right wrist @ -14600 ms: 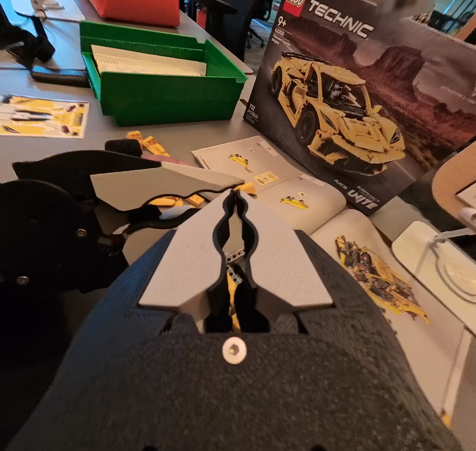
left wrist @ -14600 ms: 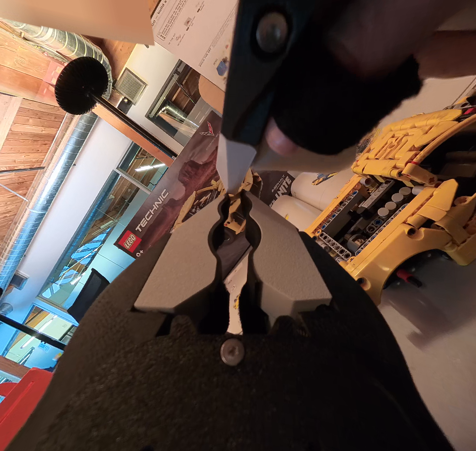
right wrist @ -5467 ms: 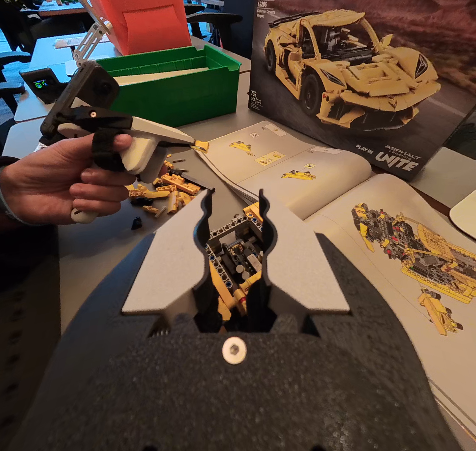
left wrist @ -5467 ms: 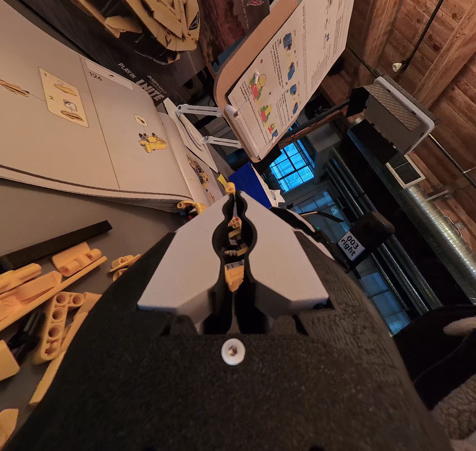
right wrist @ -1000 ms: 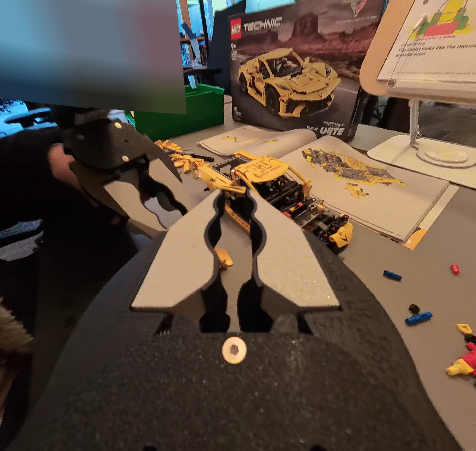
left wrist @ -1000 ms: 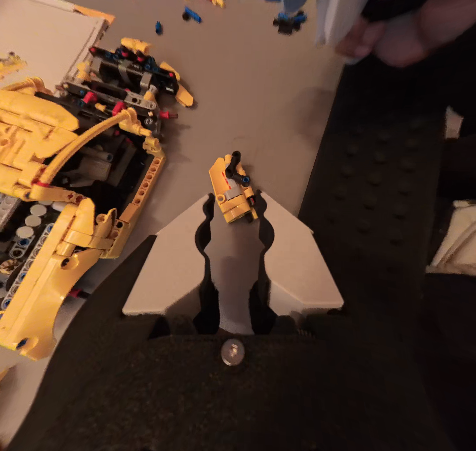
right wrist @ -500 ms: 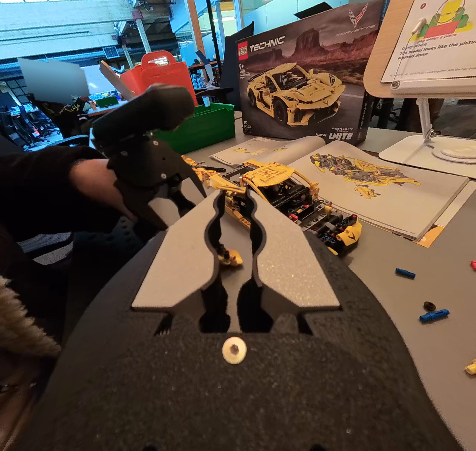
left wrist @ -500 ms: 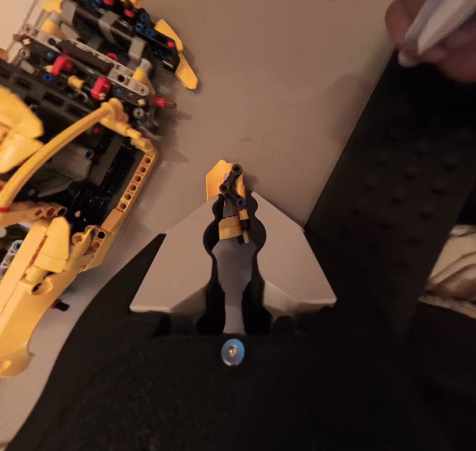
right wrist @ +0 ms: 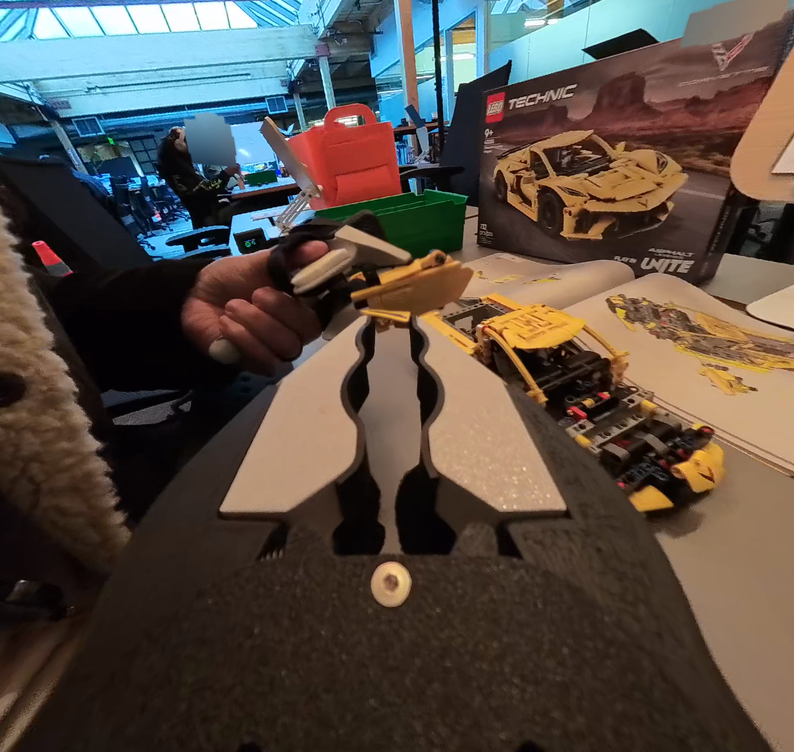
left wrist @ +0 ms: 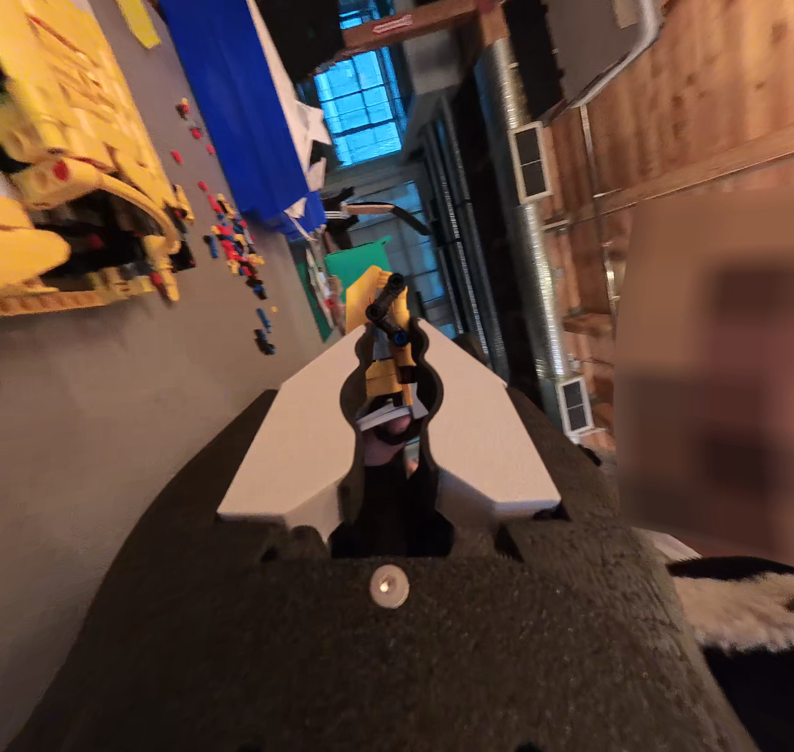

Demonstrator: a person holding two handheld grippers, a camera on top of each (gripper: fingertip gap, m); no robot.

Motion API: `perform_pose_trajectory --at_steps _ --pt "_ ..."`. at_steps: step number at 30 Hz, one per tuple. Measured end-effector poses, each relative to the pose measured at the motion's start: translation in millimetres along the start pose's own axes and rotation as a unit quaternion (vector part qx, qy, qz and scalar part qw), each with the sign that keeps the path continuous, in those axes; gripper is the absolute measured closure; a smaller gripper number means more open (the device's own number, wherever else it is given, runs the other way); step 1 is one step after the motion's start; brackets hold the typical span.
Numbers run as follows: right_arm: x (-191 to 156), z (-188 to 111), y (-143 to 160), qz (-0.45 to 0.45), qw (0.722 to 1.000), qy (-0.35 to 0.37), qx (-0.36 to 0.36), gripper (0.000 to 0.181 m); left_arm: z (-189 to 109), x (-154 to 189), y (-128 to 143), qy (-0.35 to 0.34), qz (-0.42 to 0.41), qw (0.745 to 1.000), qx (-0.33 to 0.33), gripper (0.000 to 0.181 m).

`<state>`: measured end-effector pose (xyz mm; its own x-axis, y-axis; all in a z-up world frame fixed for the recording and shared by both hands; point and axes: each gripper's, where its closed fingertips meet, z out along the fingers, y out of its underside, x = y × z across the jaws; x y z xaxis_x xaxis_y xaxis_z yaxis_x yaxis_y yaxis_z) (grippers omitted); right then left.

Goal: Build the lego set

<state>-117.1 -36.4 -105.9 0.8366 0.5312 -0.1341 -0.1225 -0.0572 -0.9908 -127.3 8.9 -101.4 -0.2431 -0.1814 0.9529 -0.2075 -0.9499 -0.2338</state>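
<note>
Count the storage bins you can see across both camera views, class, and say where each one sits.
2. A green bin stands behind the left gripper, beside the set's box. A blue bin lies past the scattered loose pieces. Others may be hidden.

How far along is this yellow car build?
Partly done. The car on the table has its chassis and a roof panel, but its black frame remains exposed. The left gripper is shut on a small yellow subassembly, lifted near the open right gripper. Loose pieces remain.
</note>
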Motion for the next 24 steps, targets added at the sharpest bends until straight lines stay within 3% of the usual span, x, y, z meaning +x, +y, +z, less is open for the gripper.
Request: perform_pose_trajectory --at_steps 4,8,16,24 --pt "-0.4 4.9 5.7 -0.019 1.0 0.007 -0.018 0.166 -4.7 13.8 -1.6 0.046 -0.038 0.998 0.007 0.165" --pt "-5.3 5.4 -7.8 -0.016 1.0 0.004 0.016 0.166 -4.6 20.6 3.3 0.055 -0.036 0.998 -0.008 0.165" --pt "-16.8 2.3 -28.9 -0.047 0.996 -0.013 0.079 0.166 -2.6 17.2 33.9 0.023 0.025 0.993 -0.11 0.164" --pt "-25.0 8.1 -21.6 -0.102 0.993 -0.019 0.064 0.166 -6.3 25.5 61.5 0.023 0.037 0.98 -0.194 0.165"
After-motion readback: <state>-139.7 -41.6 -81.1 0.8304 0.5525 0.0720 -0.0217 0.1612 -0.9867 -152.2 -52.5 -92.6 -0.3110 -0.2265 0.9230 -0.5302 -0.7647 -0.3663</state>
